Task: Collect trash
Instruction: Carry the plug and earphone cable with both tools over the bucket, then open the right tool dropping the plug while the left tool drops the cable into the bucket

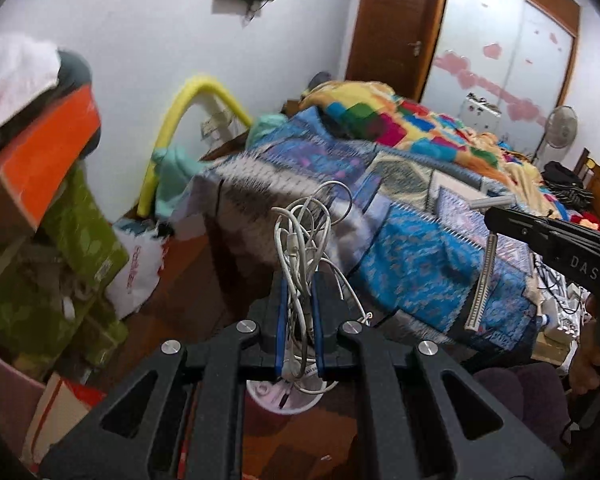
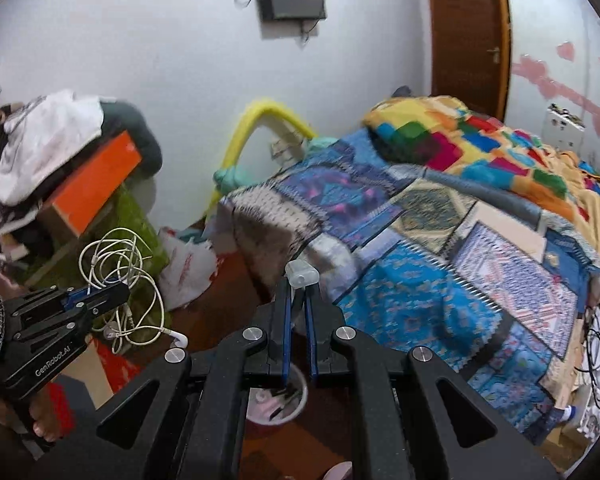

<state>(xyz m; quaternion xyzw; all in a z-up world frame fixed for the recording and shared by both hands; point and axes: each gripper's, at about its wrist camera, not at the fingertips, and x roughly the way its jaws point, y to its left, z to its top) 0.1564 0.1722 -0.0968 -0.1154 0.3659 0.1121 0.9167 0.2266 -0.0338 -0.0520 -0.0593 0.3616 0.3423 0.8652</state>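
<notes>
Carrying trash to pink bin (image 1: 284, 400) on floor below. Left gripper (image 1: 299, 312): jaws clamped on tangled white cable (image 1: 304, 236); right gripper (image 2: 298, 316): jaws pinching grey razor (image 2: 301, 274). Centre over rim, lower trailing loops inside, then release.

Bed (image 2: 420, 280) right, boxes (image 1: 72, 240) apparently left.

white cable tangle (image 2: 118, 268) in left gripper (image 2: 100, 294)
</notes>
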